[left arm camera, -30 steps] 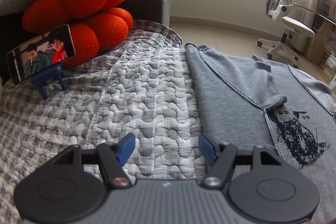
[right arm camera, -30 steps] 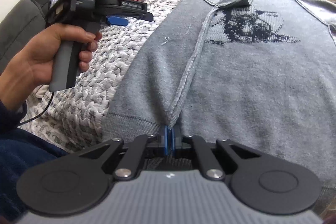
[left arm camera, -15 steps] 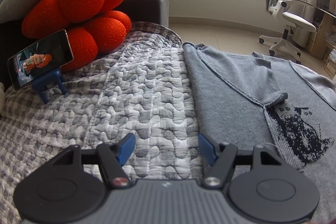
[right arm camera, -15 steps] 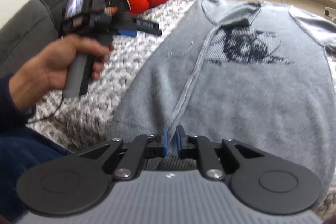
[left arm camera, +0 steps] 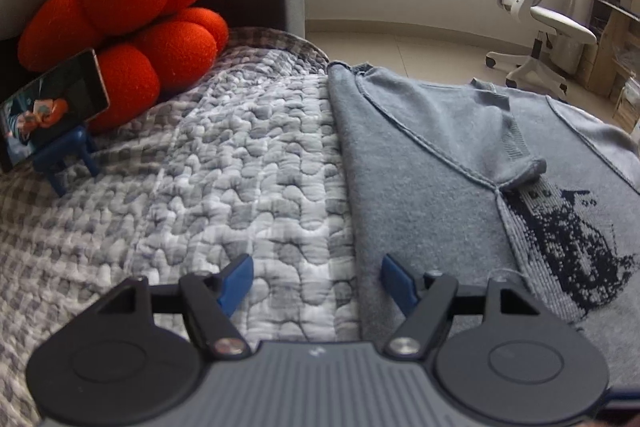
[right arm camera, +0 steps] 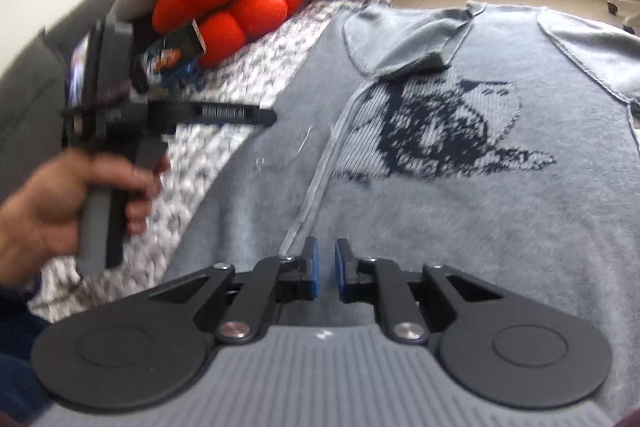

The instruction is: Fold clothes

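Sweater [right arm camera: 460, 211] lies under the slightly parted, empty right gripper [right arm camera: 325, 269] (left gripper [left arm camera: 314, 281] opening).

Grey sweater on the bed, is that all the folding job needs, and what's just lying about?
For the job:
grey sweater
left gripper, jaws opening, empty
right gripper, slightly open, empty

Lying about:
orange cushion
phone on blue stand
quilt
office chair

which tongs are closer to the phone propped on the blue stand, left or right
Left. The left tongs, jaws opening and empty, hover over the quilt where the phone stands. The right tongs sit over the grey sweater, further off.
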Demonstrator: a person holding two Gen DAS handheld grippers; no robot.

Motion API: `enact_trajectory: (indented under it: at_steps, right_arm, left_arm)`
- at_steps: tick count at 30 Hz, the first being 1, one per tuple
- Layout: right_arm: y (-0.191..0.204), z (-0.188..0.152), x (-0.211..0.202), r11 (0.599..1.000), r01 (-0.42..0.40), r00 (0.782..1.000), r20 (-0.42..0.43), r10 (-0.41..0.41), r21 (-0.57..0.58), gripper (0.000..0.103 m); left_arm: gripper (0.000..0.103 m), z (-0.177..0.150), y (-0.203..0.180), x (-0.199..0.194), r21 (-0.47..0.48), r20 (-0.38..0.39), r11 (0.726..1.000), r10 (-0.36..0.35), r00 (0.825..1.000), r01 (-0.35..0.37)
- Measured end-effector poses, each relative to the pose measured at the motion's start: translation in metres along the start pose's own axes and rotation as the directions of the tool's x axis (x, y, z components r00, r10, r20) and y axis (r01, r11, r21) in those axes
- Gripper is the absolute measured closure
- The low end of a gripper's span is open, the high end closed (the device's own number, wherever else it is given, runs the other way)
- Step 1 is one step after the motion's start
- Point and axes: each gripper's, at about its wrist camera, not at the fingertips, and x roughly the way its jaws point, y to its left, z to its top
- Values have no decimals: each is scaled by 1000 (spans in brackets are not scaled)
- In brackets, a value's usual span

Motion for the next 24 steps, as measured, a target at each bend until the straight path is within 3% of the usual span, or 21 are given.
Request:
enact_trajectory:
  at_steps: [4, 9, 18, 22, 24]
  right_arm:
    - [7, -7, 10, 999, -17, 1000, -26, 16, -45, 88]
    - [5, -7, 6, 999, -23, 1000, 8, 23, -24, 88]
    - [-9, 11, 7, 995, 87, 994, 63, -84, -47, 88]
    - [-23, 11, 5, 989, 144, 987, 75, -141, -36, 98]
    - [-30, 11, 4, 985, 168, 983, 80, -165, -29, 98]
  left_arm:
    - [37, 1, -1, 1, 2, 3, 1000, -5, 1000, 5]
    - [45, 4, -6, 1, -1, 4, 1000, -14, 1000, 14]
    - [46, 7, -25, 8, 8, -1, 1000, -23, 1000, 23]
    - [56, 7, -23, 7, -14, -3, 1000, -6, 1000, 6]
    - [56, 7, -17, 7, -30, -1, 1000, 7, 1000, -7]
